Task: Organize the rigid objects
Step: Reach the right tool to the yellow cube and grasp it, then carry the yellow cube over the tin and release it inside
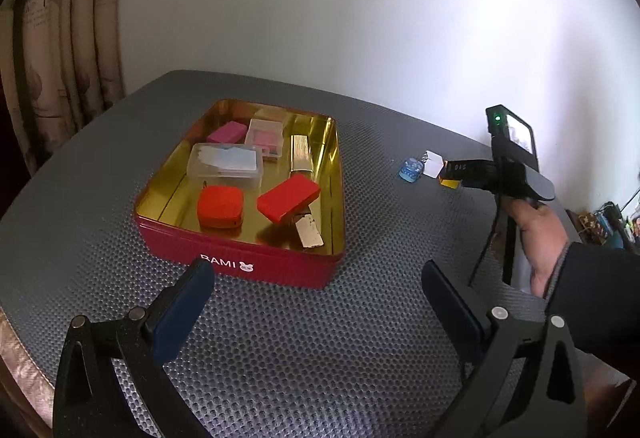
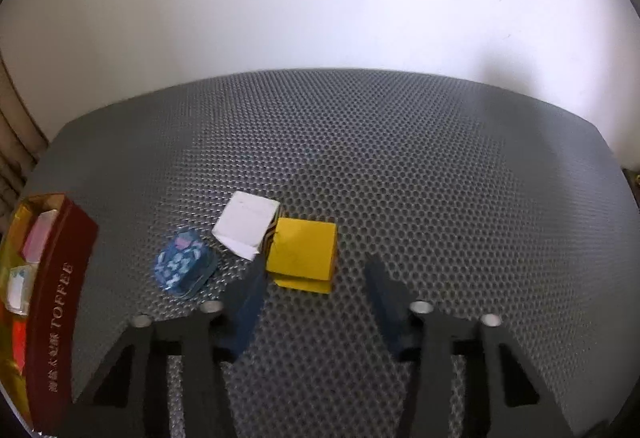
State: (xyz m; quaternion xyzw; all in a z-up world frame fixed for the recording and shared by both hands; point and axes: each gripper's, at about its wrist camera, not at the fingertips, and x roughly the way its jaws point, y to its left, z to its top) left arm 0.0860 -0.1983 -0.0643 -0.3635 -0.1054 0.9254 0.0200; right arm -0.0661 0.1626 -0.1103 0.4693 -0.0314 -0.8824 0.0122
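**Mia:** Grey bumpy mat (image 2: 400, 157) covers the table, and a white wall (image 1: 360, 17) stands behind it. What are the left tongs (image 1: 316, 268) doing?

**Ben:** They are spread wide. Nothing is between their two blue fingers (image 1: 184, 314). They hang over the mat.

**Mia:** What sits in front of them?

**Ben:** A red tin (image 1: 240, 262), just past the left finger. It is gold inside. It holds a red square thing (image 1: 220, 205), a red block (image 1: 288, 199), a pink block (image 1: 226, 131), two clear boxes (image 1: 226, 159) and a gold bar (image 1: 300, 153).

**Mia:** And the right tongs (image 2: 316, 266)?

**Ben:** A hand (image 1: 540, 230) in a dark sleeve holds them, far off to the right of the left tongs. They point down at the mat. Their fingers are partly apart and not pinching anything.

**Mia:** Where is the yellow block (image 2: 302, 250)?

**Ben:** On the mat, right at the tips of the right tongs. The left finger is close beside it. The right finger is apart from it.

**Mia:** Anything else near?

**Ben:** A white block (image 2: 246, 222) touches the yellow one, a bit beyond the left fingertip. A blue spotty thing (image 2: 182, 270) lies further left of that finger. The tin is way off to the left of these tongs.
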